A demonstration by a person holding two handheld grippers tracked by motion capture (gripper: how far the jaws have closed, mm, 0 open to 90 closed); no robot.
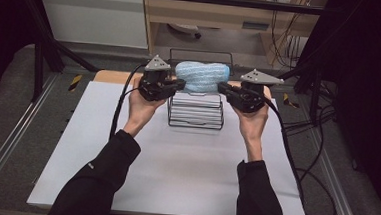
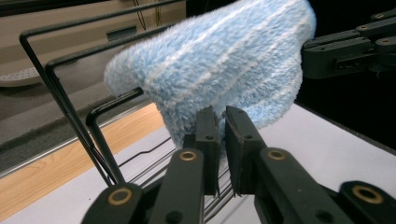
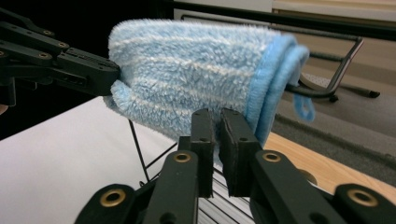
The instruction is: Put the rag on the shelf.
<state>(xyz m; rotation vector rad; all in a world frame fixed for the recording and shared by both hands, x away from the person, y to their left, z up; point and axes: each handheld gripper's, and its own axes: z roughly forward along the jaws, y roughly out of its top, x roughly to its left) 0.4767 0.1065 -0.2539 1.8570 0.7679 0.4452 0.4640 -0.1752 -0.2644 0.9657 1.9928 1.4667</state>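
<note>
Above the wire rack (image 1: 196,115) at the far end of the white worktop (image 1: 175,166), a folded blue cloth (image 1: 202,76) hangs between two grippers. The left gripper (image 1: 180,85) pinches its left end, the right gripper (image 1: 223,88) its right end, fingers (image 2: 208,135) clamped on the fabric. Both forearms reach forward, hands level, grippers pointing inward.

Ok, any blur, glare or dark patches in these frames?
High view: soft overall, dark at the side edges, no glare on the table. Left gripper view: towel sharp, wire rack slightly blurred. Right gripper view: background behind the towel out of focus.
</note>
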